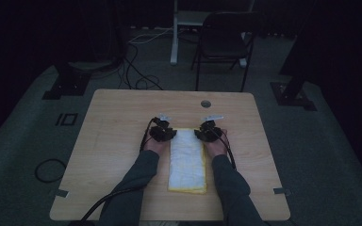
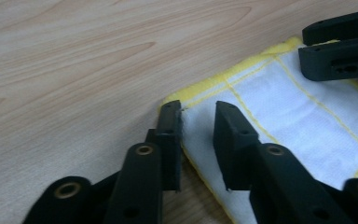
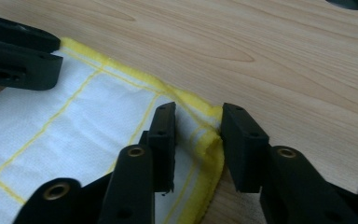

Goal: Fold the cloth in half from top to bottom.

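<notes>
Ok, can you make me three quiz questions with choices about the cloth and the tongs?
1. Where do both tongs sit?
A. at the cloth's far corners
B. at its near edge
C. off the table

2. What colour is the cloth's border?
A. red
B. yellow
C. blue

3. How does the cloth lie?
A. crumpled in a ball
B. hanging off the table
C. flat in a long folded strip

Answers: A, the left tongs and right tongs flank the far end of the cloth; B, its hem is yellow; C, it lies flat on the table.
</notes>
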### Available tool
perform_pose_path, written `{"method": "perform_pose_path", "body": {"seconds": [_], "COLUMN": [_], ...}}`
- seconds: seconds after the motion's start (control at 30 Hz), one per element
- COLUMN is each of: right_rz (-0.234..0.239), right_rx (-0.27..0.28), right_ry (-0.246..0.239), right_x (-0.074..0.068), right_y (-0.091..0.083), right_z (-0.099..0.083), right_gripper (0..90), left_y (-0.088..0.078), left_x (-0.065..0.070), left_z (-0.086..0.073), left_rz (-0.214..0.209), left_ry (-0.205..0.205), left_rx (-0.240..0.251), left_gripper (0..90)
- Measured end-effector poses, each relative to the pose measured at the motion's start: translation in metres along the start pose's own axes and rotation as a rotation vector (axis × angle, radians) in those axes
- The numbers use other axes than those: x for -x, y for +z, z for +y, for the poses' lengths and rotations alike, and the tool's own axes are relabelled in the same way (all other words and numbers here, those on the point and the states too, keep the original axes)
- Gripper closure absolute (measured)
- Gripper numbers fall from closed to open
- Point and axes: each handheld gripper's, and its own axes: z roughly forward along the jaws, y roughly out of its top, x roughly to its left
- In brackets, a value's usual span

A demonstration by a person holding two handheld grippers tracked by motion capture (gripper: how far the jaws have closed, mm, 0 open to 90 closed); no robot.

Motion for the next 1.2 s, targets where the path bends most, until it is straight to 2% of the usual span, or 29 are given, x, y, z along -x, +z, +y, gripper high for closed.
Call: {"method": "perform_pose_path", "body": {"seconds": [0.27,0.43,0.63,0.8,1.13,1.2], "right_rz": [0.034,0.060,0.087,0.073,0.065,0.065], "right_rx": [0.006,0.010,0.019,0.020,0.047,0.070], "right_ry": [0.012,0.040,0.095,0.077,0.054,0.047], "right_x": [0.000,0.003,0.008,0.006,0.006,0.007], "right_y": [0.000,0.001,0.002,0.000,-0.008,-0.014], "right_z": [-0.001,-0.001,-0.002,0.001,0.006,0.009], "right_gripper": [77.6,82.4,84.2,85.1,85.3,85.3], "left_y": [0.001,0.001,0.002,0.001,-0.010,-0.013], "left_x": [0.000,-0.001,-0.002,-0.001,0.003,0.004], "left_z": [0.002,0.003,0.006,0.008,0.016,0.019], "left_rz": [-0.021,-0.034,-0.030,-0.014,-0.014,-0.017], "left_ry": [-0.008,-0.025,-0.033,-0.031,-0.006,0.000], "left_rx": [-0.015,-0.024,-0.030,-0.016,0.025,0.035], "left_gripper": [82.8,85.4,86.4,87.0,87.1,87.1]}}
